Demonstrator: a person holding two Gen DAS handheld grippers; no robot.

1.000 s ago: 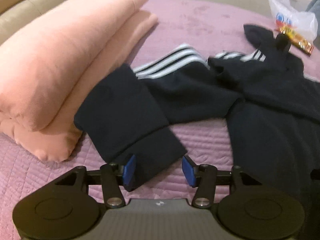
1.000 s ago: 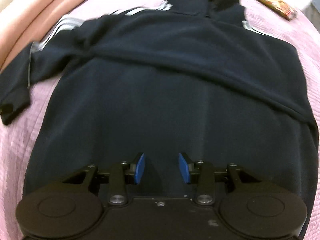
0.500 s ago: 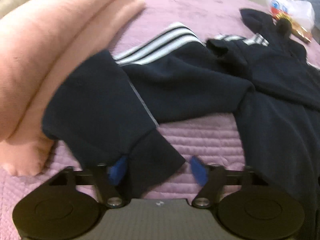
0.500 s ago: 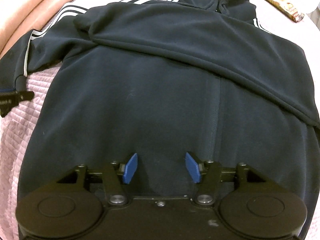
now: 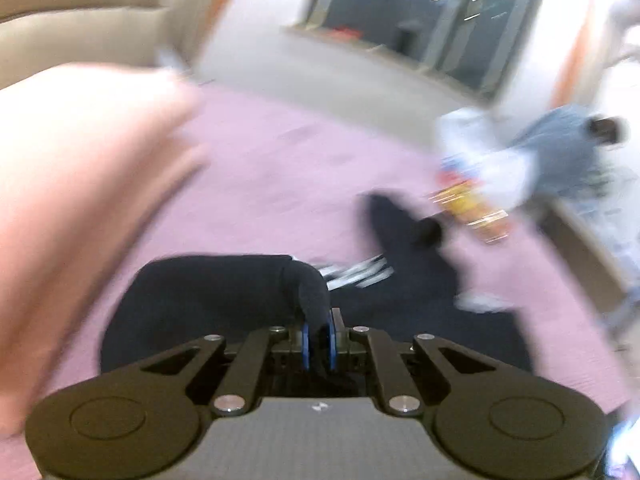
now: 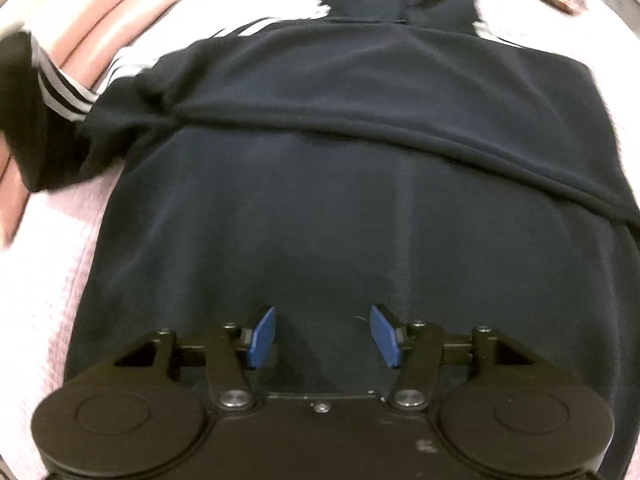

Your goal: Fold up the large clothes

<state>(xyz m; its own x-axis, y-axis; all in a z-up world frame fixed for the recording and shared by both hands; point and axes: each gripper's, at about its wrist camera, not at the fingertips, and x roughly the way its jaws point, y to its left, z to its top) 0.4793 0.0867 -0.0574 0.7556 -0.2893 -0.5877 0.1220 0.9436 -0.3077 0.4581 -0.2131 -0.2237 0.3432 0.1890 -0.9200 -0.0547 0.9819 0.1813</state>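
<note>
Since half a second ago the left gripper has closed its blue pads on the cuff of the sleeve and lifted it, so its blurred view now tips up toward a window at the top of the frame. At left in that view lies the pink folded blanket; the dark sleeve bunches at lower centre, pinched between the nearly touching jaws, and the purple bedspread stretches behind it. At right sit a snack packet and a white plastic bag, both smeared by motion.

In the right wrist view, the raised sleeve with white stripes hangs at the left edge. The navy hoodie fills the centre, spread flat on the bed with its hood at the top. At bottom centre the right gripper has its jaws wide apart over the hem, holding nothing.
</note>
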